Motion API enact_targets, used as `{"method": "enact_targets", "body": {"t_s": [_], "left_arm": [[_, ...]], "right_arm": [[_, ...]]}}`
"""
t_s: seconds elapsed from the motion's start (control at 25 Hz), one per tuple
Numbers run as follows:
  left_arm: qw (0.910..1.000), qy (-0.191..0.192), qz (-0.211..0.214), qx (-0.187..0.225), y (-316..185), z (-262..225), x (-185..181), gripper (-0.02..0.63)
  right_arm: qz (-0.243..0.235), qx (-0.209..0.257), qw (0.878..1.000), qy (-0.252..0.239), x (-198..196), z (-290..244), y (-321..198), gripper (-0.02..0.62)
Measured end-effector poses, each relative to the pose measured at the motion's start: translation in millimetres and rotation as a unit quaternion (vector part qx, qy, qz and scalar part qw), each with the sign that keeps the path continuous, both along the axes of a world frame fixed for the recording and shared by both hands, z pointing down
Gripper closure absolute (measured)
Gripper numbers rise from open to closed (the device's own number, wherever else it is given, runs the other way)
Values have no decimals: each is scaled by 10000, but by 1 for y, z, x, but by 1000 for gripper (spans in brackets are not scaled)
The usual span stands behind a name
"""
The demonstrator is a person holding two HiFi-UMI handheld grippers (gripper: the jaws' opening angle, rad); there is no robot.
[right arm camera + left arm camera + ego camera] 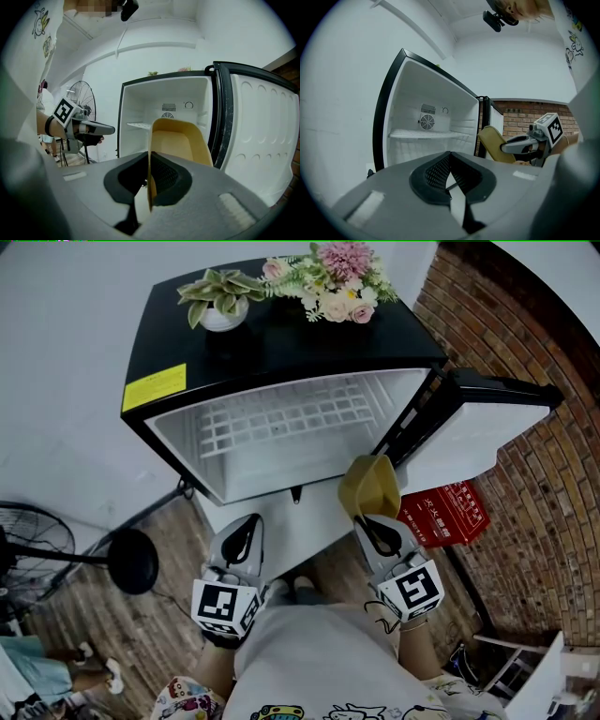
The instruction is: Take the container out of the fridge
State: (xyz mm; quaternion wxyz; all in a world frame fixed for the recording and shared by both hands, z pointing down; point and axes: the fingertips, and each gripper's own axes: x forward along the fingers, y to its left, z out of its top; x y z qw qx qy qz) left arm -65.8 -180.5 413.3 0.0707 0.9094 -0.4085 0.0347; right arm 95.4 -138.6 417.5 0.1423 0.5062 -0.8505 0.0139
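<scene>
A mustard-yellow container (369, 487) hangs outside the small black fridge (281, 352), in front of its open cavity. My right gripper (373, 521) is shut on the container's near wall (148, 187), and the tub (178, 140) rises tilted above the jaws. My left gripper (246, 538) is shut with nothing in it, held lower left of the container (496, 144). Both pads meet in the left gripper view (450, 180). The fridge interior (426, 136) shows only a white wire shelf (281, 423).
The fridge door (469, 427) stands swung open to the right, close beside the container. A potted plant (222, 296) and a flower bunch (333, 279) sit on the fridge top. A floor fan (56, 554) stands at left, a red box (448, 514) on the floor at right.
</scene>
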Motion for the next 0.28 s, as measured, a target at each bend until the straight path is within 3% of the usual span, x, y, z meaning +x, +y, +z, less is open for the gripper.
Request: {"method": "enact_targets", "body": {"t_s": [0.28], "left_arm": [[9999,44,131,63,-1,-2,4,607]], "right_arm": [[9,43,9999,98,1,-5,-2,583]]}}
